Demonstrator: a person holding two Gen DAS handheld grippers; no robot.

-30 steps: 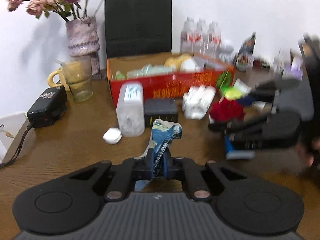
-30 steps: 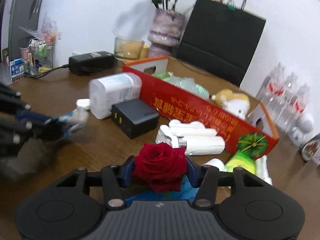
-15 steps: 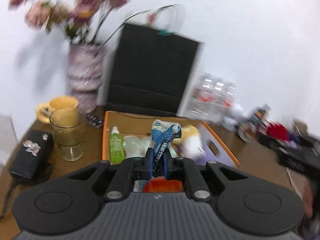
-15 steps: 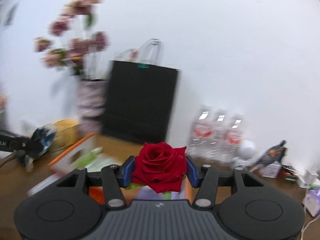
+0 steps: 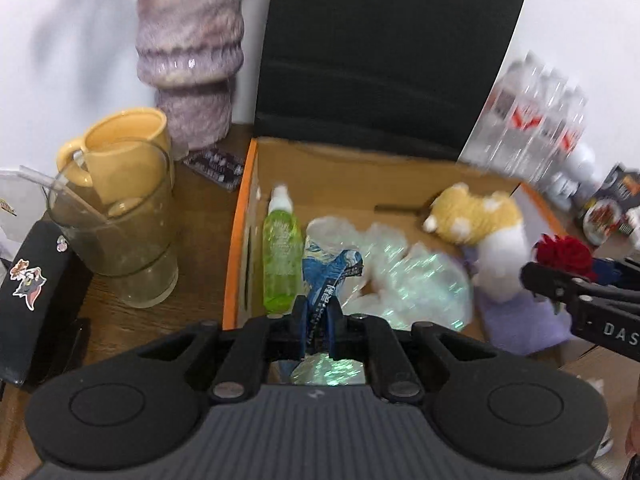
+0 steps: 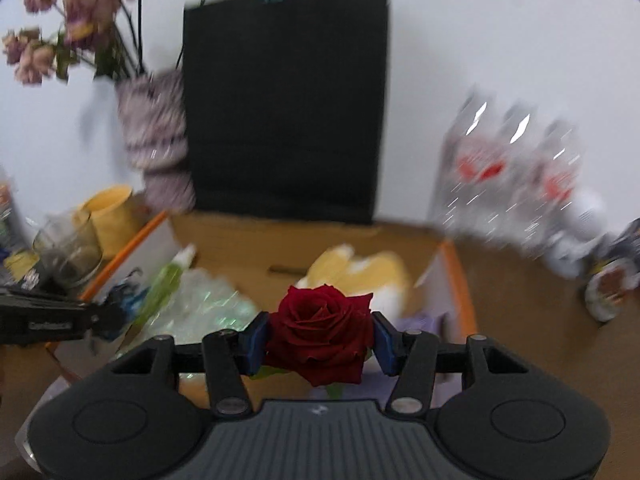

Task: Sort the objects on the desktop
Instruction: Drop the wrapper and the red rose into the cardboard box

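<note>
Left gripper (image 5: pixel 318 320) is clamped nearly closed on a blue printed packet (image 5: pixel 330 276), which sticks up from between the fingers. A second ago it held the same packet low over the bare wooden surface (image 5: pixel 196 216), in front of the box's red side; now it hangs above the open cardboard box (image 5: pixel 240 248), looking down into it. Right gripper (image 6: pixel 320 338) has its fingers about half apart and pressed on a red rose (image 6: pixel 320 334), bloom facing the camera, same grip as before. Earlier that rose was over the surface among loose items at the box's front; now it is above the box too, at the right end. In the left wrist view the right gripper (image 5: pixel 560 280) with the rose shows at 3 o'clock, close to the box's right wall; a second ago it was out over the surface. In the box: green spray bottle (image 5: pixel 281 256) lying along the left wall, crinkled clear plastic wrap (image 5: pixel 404 272) in the middle, yellow-and-white plush toy (image 5: pixel 480 220) at 2 o'clock, a lilac cloth (image 5: pixel 516 320) under it. Outside, at 9 to 10 o'clock: glass tumbler (image 5: pixel 120 240), yellow mug (image 5: pixel 124 140) behind it, marbled purple vase (image 5: pixel 190 48) at 11. Black paper bag (image 5: pixel 384 52) stands behind the box, blurred water bottles (image 5: pixel 532 120) at 1 to 2 o'clock. Black case with a cartoon sticker (image 5: pixel 32 292) at 8 o'clock. Both views are motion-blurred.
</note>
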